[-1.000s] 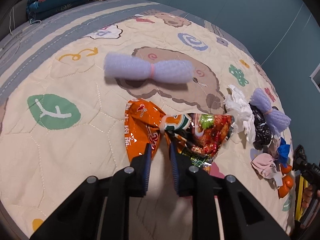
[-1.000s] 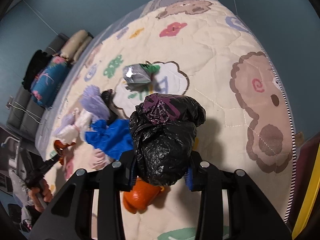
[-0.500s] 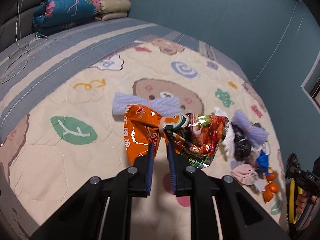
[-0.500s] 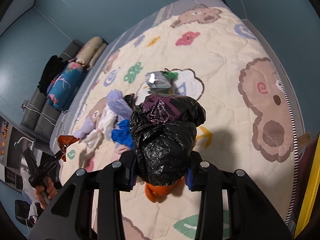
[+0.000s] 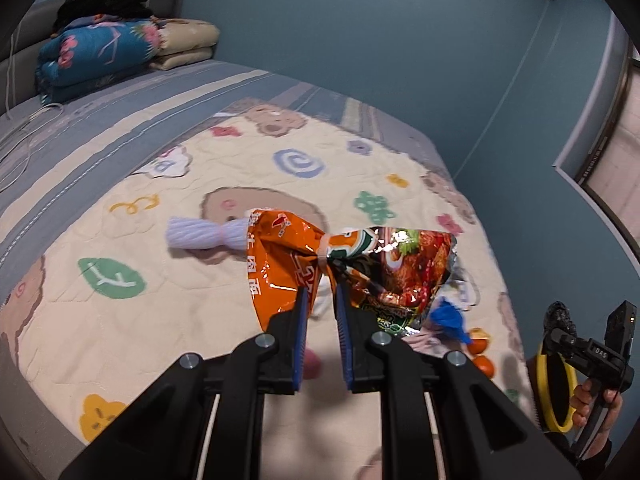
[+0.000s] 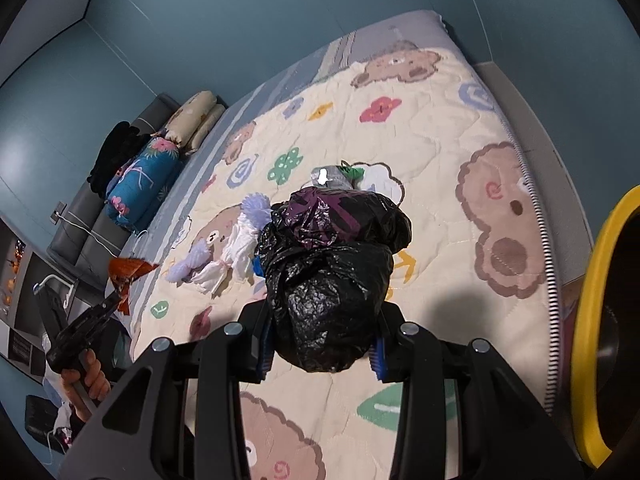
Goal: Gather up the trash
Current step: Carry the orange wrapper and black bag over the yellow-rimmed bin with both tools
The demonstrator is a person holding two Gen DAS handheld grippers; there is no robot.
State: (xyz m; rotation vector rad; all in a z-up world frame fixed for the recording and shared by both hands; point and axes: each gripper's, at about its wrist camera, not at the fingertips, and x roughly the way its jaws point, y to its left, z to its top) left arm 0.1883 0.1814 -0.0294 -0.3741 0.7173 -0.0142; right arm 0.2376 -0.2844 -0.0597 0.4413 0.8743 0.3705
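Observation:
My left gripper [image 5: 321, 300] is shut on the knotted middle of an orange noodle wrapper [image 5: 352, 268] and holds it high above the bed. My right gripper [image 6: 320, 340] is shut on a crumpled black plastic bag [image 6: 332, 276], also lifted above the bed. A yellow-rimmed bin [image 6: 592, 340] stands at the right edge of the right wrist view; it also shows in the left wrist view [image 5: 554, 388]. On the quilt [image 5: 120, 320] lie a lilac bundle [image 5: 204, 234], a silver wrapper [image 6: 330, 177], a white bundle [image 6: 236, 256] and a blue scrap [image 5: 450, 318].
Orange pieces [image 5: 480, 354] lie near the quilt's right edge. Folded blankets [image 5: 104, 52] are stacked at the head of the bed. Blue walls surround the bed. My left gripper with the wrapper shows far left in the right wrist view [image 6: 116, 284].
My left gripper has closed tighter on the wrapper and lifted it off the quilt. My right gripper has risen and moved back with the black bag, bringing the yellow bin into view.

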